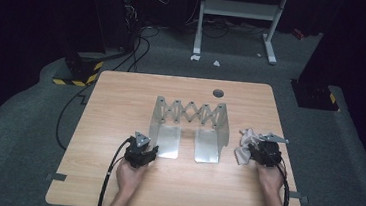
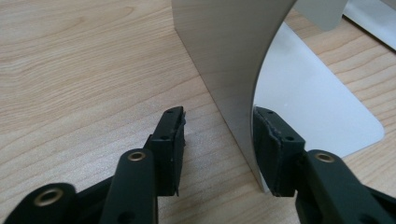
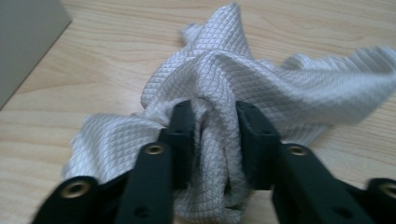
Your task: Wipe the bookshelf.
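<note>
The right gripper (image 3: pixel 212 135) has its fingers (image 3: pixel 183 140) pinched on a bunched fold of the white quilted cloth (image 3: pixel 224 79), the fabric squeezed up in a ridge between the two pads. The rest of the cloth spreads out crumpled on the worktop (image 3: pixel 116 56) around the fingers. In the high view the right gripper (image 1: pixel 254 152) and cloth (image 1: pixel 245 143) sit near the worktop's right edge, just beside the right upright of the metal expanding rack (image 1: pixel 191 129), with only a narrow strip of bare wood between cloth and edge.

The left gripper (image 2: pixel 219 154) has its fingers (image 2: pixel 170 149) standing half open astride the front edge of the rack's left upright plate (image 2: pixel 224 60). The far finger lies against the plate's inner face or very close to it; I cannot tell whether it touches. The near finger stands clear of the outer face, with bare wood showing in the gap, so the plate is not clamped. The plate's flat foot (image 2: pixel 317 107) lies on the worktop beyond it, its corner rounded.

Seen from above, the left gripper (image 1: pixel 143 147) sits at the rack's front left corner. The rack stands mid-worktop, its scissor lattice at the back linking two uprights. Wide open wood lies to the left of the rack, in front of it towards the person, and behind it up to the round grommet hole (image 1: pixel 218 93).
</note>
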`<state>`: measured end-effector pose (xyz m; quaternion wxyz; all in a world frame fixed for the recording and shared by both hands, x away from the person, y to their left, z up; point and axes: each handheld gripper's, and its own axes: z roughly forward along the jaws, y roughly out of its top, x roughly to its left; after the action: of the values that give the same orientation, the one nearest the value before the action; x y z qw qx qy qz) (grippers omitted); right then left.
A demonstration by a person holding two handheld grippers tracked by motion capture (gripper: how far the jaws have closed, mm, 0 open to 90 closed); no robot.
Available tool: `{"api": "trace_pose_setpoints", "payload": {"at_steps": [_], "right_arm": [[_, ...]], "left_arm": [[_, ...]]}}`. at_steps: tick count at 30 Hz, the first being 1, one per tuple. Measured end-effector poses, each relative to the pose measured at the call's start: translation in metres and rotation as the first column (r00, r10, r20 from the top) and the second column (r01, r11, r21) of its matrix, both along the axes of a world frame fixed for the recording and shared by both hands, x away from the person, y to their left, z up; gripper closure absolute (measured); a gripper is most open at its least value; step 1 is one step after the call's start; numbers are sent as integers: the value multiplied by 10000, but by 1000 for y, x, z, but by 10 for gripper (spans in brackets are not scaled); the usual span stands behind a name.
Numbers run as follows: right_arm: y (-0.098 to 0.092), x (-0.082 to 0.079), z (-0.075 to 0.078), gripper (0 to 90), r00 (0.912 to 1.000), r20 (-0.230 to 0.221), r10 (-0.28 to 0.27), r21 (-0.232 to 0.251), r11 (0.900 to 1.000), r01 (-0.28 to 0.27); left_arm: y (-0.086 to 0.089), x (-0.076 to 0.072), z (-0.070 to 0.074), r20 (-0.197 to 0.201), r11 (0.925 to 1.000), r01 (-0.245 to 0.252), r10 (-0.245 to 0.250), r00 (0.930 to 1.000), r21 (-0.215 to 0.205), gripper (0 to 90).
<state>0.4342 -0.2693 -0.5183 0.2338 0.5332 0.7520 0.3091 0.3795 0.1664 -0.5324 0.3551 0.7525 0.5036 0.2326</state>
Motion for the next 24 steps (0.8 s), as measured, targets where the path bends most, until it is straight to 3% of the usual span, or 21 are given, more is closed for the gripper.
{"api": "trace_pose_setpoints", "payload": {"at_steps": [3, 8, 16, 24], "right_arm": [[4, -3, 1, 806, 9994, 6, 360, 114, 9993, -360], [17, -8, 6, 833, 9953, 105, 965, 567, 9937, -969], [42, -13, 9, 838, 9808, 111, 1948, 1219, 9733, -1946], [60, -13, 3, 838, 9717, -192, 2355, 1062, 9668, -2322]], "left_arm": [[0, 0, 0, -15, 10000, 69, -69, 10000, -37, 582], [0, 0, 0, -13, 9999, 144, -144, 9999, -86, 608], [-1, 1, 0, 12, 9997, 241, -241, 9997, -84, 636], [-1, 2, 0, -57, 9993, 342, -343, 9994, -177, 669]]}}
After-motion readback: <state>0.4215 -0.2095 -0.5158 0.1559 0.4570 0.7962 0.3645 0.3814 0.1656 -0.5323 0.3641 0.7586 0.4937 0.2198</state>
